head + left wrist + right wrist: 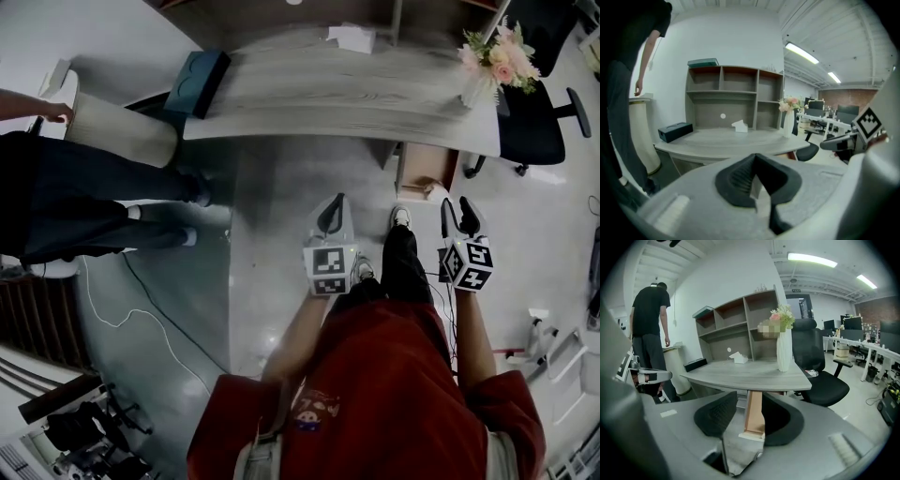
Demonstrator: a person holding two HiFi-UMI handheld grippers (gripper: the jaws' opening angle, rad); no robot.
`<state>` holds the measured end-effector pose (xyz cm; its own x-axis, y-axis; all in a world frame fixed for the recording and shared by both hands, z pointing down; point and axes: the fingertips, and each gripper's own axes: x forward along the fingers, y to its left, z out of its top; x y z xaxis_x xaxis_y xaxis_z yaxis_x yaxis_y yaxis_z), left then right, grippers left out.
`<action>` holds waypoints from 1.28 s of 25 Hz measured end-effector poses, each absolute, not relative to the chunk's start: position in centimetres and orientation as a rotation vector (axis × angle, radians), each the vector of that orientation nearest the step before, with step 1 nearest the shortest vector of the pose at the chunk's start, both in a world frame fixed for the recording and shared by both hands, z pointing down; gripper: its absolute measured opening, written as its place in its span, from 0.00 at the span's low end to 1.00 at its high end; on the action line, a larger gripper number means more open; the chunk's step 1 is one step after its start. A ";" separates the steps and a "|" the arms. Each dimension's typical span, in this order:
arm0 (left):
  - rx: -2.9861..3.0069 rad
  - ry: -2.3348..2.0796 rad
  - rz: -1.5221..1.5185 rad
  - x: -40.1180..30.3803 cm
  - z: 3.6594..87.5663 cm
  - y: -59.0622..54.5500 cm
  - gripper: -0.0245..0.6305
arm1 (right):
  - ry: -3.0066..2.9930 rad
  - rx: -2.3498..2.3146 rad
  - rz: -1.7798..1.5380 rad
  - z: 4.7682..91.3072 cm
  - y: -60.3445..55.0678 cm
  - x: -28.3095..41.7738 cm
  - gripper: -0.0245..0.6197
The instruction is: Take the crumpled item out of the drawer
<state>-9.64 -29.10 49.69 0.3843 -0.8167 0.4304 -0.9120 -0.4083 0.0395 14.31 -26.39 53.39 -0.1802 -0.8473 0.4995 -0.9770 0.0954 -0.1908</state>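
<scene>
Under the desk's right end stands a wood-coloured drawer unit [424,167]. A pale lump [436,191] shows at its front; it is too small to tell what it is. My right gripper [459,208] hangs in the air just in front of the unit, open and empty. In the right gripper view a wooden panel [753,411] of the unit shows through the gap between the jaws of the right gripper [750,394]. My left gripper [336,202] is held level beside it, to the left, its tips together with nothing in them. The left gripper [755,159] faces the desk.
The grey desk [356,98] carries a dark box [197,82], a white paper wad [352,37] and a vase of flowers [495,62]. A black office chair [534,127] stands at the right. Another person [84,202] stands at the left beside a white bin [122,131].
</scene>
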 end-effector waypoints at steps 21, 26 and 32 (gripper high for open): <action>2.303 -1.342 0.702 -1.6 62.8 -34.4 0.04 | -1.913 1.609 1.008 72.0 -30.1 18.7 0.39; 2.279 -1.315 0.745 -0.4 65.6 -34.8 0.04 | -1.870 1.565 1.030 75.5 -30.8 18.8 0.42; 2.240 -1.278 0.781 0.4 68.4 -35.0 0.04 | -1.762 1.554 1.064 80.1 -32.1 19.3 0.51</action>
<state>0.43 -34.98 68.44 0.4124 -0.6248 0.6630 -0.8750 -0.4741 0.0975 19.27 -32.05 80.07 -0.1758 -0.5398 0.8232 -0.9799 0.0161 -0.1988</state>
